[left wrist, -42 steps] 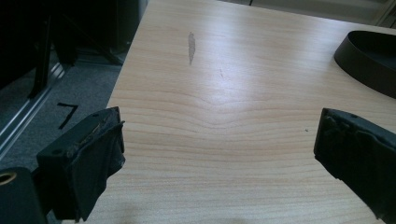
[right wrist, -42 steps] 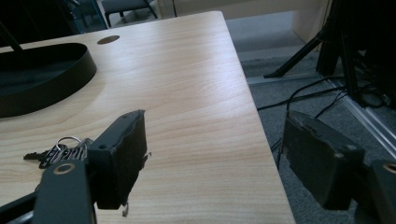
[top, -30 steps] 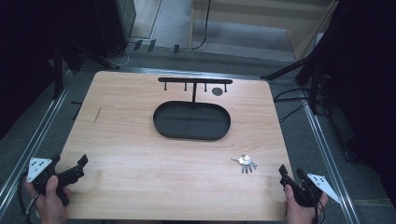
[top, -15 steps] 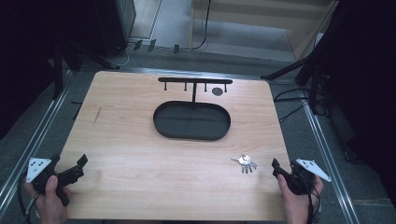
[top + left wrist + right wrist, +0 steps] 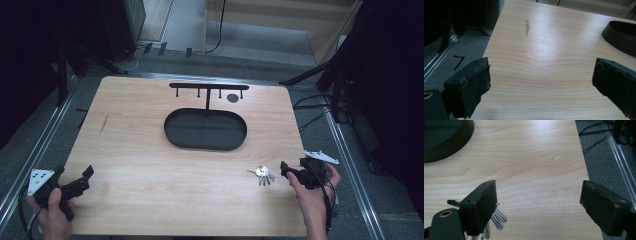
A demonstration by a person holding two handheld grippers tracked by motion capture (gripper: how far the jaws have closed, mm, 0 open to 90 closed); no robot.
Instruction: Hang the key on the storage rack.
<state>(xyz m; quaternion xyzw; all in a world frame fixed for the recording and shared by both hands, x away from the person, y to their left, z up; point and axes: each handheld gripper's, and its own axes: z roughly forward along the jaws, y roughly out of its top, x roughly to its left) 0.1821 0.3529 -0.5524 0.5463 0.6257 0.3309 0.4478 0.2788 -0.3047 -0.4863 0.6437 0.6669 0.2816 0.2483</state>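
Right tongs (image 5: pixel 285 169) agape beside keys (image 5: pixel 262 174)

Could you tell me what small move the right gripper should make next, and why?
Probably a short shift toward the bunch of keys. The right gripper has just been opening its jaws with nothing between them, and the keys lie flat on the wooden table just to its left in the high view, half behind one jaw in the right gripper view.
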